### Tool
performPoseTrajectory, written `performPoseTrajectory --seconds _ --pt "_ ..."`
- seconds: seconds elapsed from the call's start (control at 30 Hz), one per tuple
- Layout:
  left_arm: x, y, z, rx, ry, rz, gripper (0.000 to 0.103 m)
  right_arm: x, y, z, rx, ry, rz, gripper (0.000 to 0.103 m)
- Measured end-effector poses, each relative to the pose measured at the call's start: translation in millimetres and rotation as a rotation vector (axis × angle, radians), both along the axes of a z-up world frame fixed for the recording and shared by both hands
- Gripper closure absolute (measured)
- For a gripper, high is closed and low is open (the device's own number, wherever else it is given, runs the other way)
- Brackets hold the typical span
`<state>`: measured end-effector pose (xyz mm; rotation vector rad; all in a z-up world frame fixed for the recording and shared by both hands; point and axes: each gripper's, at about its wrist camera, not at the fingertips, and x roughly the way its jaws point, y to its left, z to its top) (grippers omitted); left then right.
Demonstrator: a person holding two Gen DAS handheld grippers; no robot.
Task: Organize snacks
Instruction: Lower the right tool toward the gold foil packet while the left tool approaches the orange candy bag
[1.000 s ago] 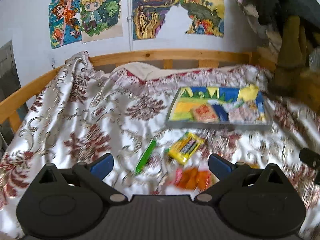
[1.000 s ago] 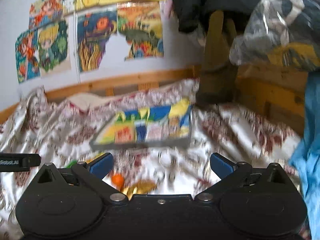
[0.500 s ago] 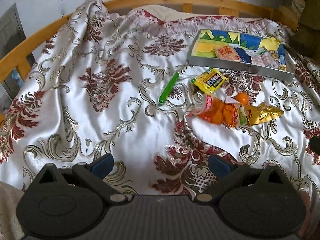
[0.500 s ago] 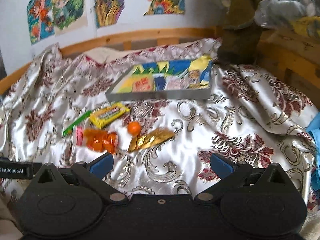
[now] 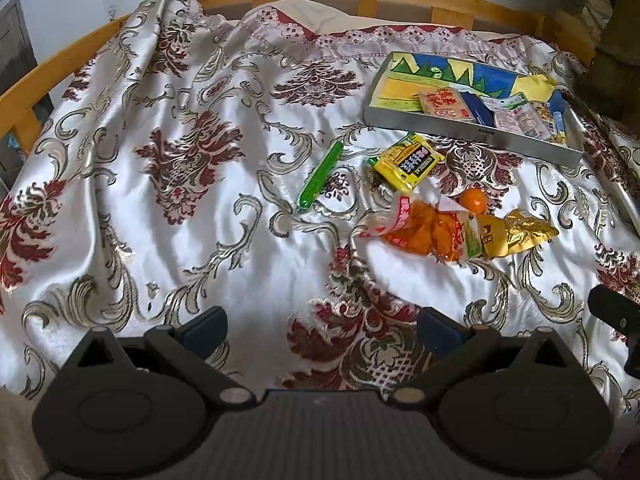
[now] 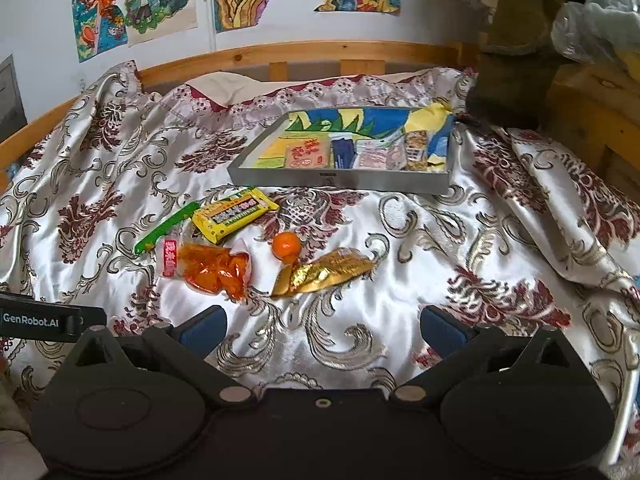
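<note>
Loose snacks lie on a patterned bedspread: a green stick (image 5: 320,176) (image 6: 166,229), a yellow packet (image 5: 408,160) (image 6: 234,216), an orange bag (image 5: 428,230) (image 6: 214,266), a small orange ball (image 5: 473,201) (image 6: 286,244) and a gold packet (image 5: 516,234) (image 6: 324,272). Behind them a grey tray (image 5: 460,130) (image 6: 336,179) holds several flat packets. My left gripper (image 5: 322,326) is open and empty, well short of the snacks. My right gripper (image 6: 323,325) is open and empty, just short of the gold packet.
A wooden bed rail (image 6: 304,54) runs behind the bedspread, with posters (image 6: 136,4) on the wall above. Dark clothing and bags (image 6: 516,48) pile up at the far right. The other gripper's body (image 6: 44,320) shows at the left edge of the right wrist view.
Both grippers have pulled back and tilted down, so the snacks and tray now lie farther ahead and in sharp view. Both stay open and empty.
</note>
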<state>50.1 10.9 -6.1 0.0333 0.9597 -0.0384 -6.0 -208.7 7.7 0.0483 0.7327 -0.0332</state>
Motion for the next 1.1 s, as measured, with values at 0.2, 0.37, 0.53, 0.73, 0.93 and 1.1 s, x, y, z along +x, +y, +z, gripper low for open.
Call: performPoseTrajectory --seconds 0.2,0.37,0.53,0.73,0.93,1.1 --pt "21 -3 0 -0.021 0.02 -0.028 0.0 19 0 4 -0.015 -0.026 0.047 0.001" --pt "45 5 0 -0.137 0.043 -0.063 0.0 39 -8 13 -0.075 -0.092 0.154 0.001" --pt "73 7 -6 -0.16 0.039 -0.075 0.0 59 -22 8 -0.116 -0.141 0.214 0.001" --pt "95 -1 -13 -0.164 0.005 -0.116 0.0 78 -26 -14 -0.093 -0.118 0.21 0.001" --pt "117 -23 -29 -0.151 0.026 -0.277 0.0 95 -14 -44 -0.139 0.018 0.268 0.001" --pt "131 -32 -44 -0.193 0.042 -0.393 0.001 108 -5 -70 -0.242 0.065 0.345 0.001"
